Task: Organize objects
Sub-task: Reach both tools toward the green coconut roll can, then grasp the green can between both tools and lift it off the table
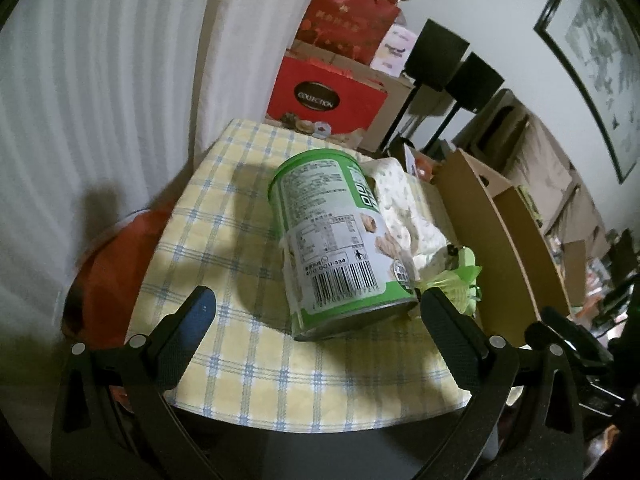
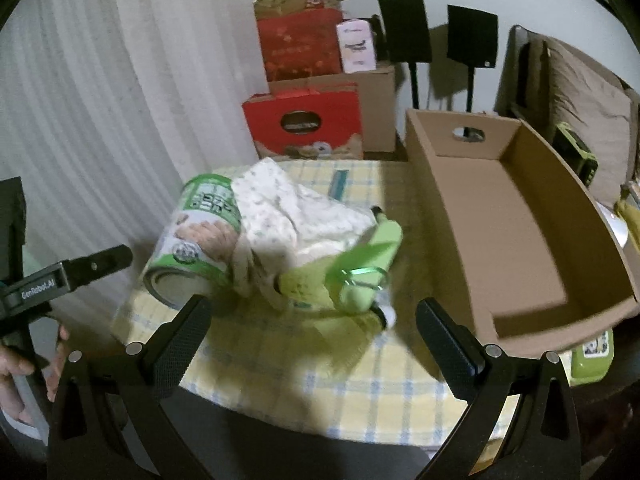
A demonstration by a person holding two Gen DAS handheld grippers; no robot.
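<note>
A green-and-white can lies on its side at the centre of the left wrist view, on the yellow-and-blue checked tabletop, its barcode label up and its metal end toward the camera. Against its right side rests a white patterned cloth, mostly hidden behind the can here. In the right wrist view the cloth drapes over part of the can, and a pale green bundle just beside it at centre frame is too blurred to name (something with a shiny clip, perhaps).

The left claw stands wide, its fingers to either side of the can's near end, not touching it. The right claw is likewise wide and empty, low in its frame before the bundle.

An open cardboard box fills the right of that view, its near corner cut off behind a finger. At the lower left edge a hand grips the other tool, only partly seen. Red gift boxes stack in the upper centre against the wall.
</note>
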